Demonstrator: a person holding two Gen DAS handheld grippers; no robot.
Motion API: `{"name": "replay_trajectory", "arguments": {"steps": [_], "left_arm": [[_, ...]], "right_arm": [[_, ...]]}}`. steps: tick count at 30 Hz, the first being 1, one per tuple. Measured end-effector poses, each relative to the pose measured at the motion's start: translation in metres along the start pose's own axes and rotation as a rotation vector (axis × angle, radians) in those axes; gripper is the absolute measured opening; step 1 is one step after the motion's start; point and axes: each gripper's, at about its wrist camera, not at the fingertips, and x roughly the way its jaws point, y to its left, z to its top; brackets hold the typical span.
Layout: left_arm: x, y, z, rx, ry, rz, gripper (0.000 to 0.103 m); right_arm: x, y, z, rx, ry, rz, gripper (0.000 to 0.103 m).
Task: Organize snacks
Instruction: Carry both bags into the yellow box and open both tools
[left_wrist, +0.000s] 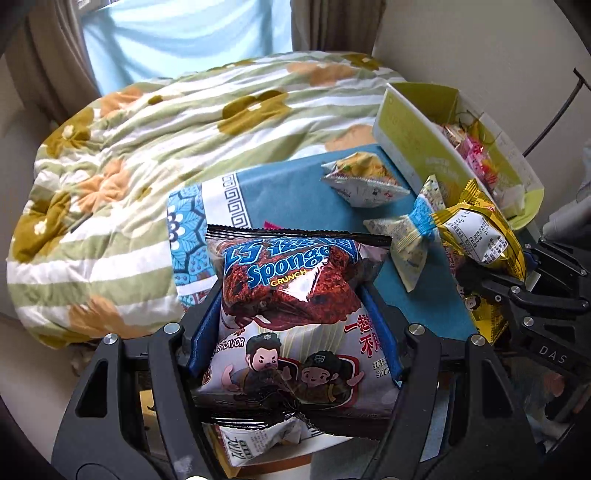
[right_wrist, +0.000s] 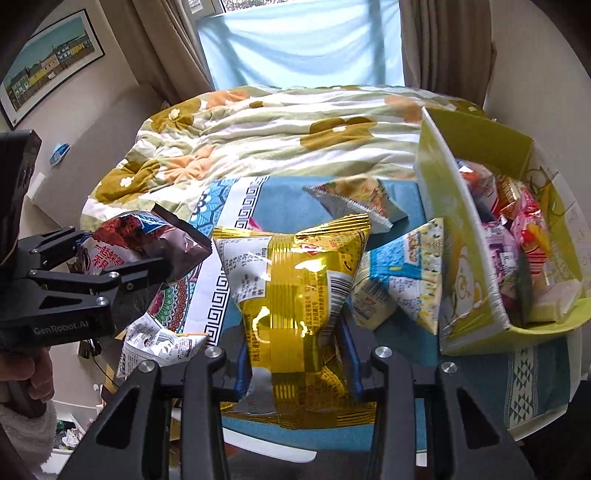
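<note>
Left wrist view: one Sponge Crunch packet (left_wrist: 295, 295) was clamped in the left tool (left_wrist: 295, 328); one gold packet (right_wrist: 295, 291) was pinched by the right tool (right_wrist: 299, 354). Two loose packets (left_wrist: 364, 179) (left_wrist: 410, 236) were seen on the blue surface (left_wrist: 288, 199) beside one green box (left_wrist: 417, 147) of snacks

Brown Sponge Crunch packet (left_wrist: 291, 306) near left, gold foil packet (right_wrist: 295, 291) near right — both raised, pinched. Two pale packets (right_wrist: 402, 280) (left_wrist: 364, 179) lying flat beside green box (right_wrist: 454, 229) — snack-filled, far right.
</note>
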Motion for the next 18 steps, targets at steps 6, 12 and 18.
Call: {"name": "replay_trajectory", "arguments": {"steps": [6,12,18], "left_arm": [[-0.013,-0.038,0.045,0.006,-0.08,-0.018,0.067],[-0.002,-0.094,0.1,-0.023,-0.123,-0.041,0.067],[0.031,-0.162,0.161,-0.051,-0.144,-0.058,0.067]], "right_arm": [[-0.044,-0.041,0.021,0.032,-0.096,-0.022,0.037],[-0.069,-0.107,0.05,0.045,-0.149,-0.053,0.037],[-0.078,-0.178,0.082,0.037,-0.164,-0.056,0.037]]}}
